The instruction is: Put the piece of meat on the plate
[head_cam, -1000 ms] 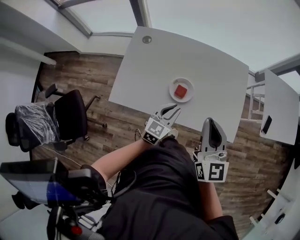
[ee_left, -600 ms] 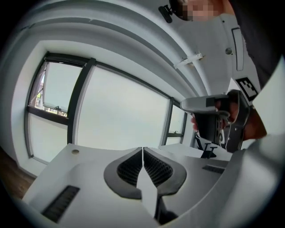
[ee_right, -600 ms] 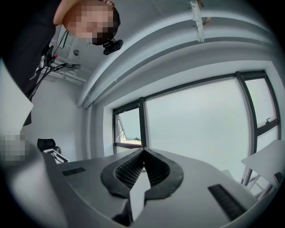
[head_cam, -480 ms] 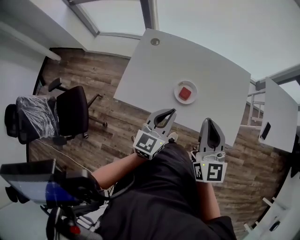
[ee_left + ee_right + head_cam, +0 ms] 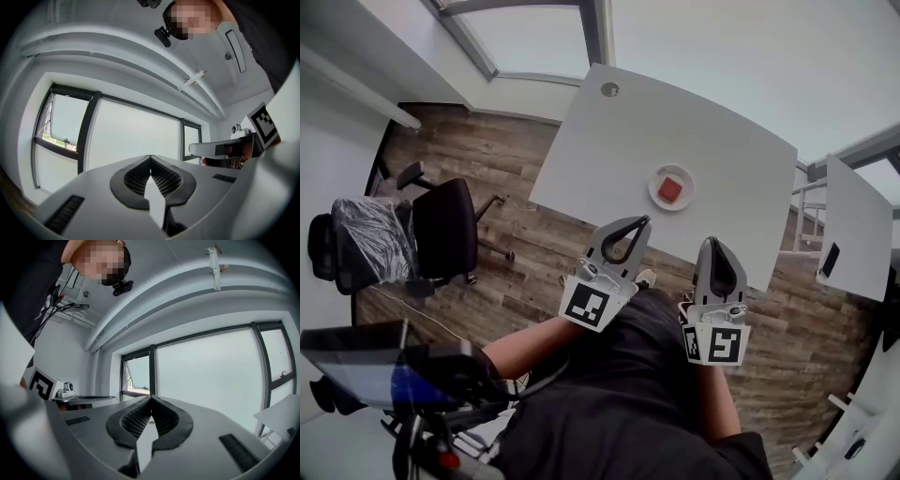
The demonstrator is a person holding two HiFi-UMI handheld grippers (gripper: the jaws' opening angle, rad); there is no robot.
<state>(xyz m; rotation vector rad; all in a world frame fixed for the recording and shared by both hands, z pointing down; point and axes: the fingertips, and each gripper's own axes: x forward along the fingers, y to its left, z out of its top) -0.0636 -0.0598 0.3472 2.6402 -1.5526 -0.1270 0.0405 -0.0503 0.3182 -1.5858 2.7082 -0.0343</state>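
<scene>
Floor [image 5: 487,169]: brown wood planks, showing on the left of the counter and below its near edge.
Counter [image 5: 675,122]: white, with a wide bare top. A small round grommet [image 5: 609,89] sits near its far left corner.
Second counter [image 5: 862,216]: white, at the right, set apart from the first one by a gap.
Chair [image 5: 441,230]: a black office chair on the floor, well apart from the counter on the left.
Left gripper [image 5: 644,220]: held level in front of the person. In the head view its tips show over the near edge of the counter, short of the plate. In the left gripper view [image 5: 150,157] the fingers are pressed together with nothing between them.
Right gripper [image 5: 713,242]: just beside the left one, also over the near edge. In the right gripper view [image 5: 151,398] the fingers meet at the tip and hold nothing.
Plate [image 5: 656,194]: small, round and white, on the right half of the counter, nearer to the near edge than to the far one, with bare counter on every side.
Meat [image 5: 671,188]: a red piece lying flat in the middle of the plate. It looks nearly square, so I cannot tell a long axis. No gripper touches it.
</scene>
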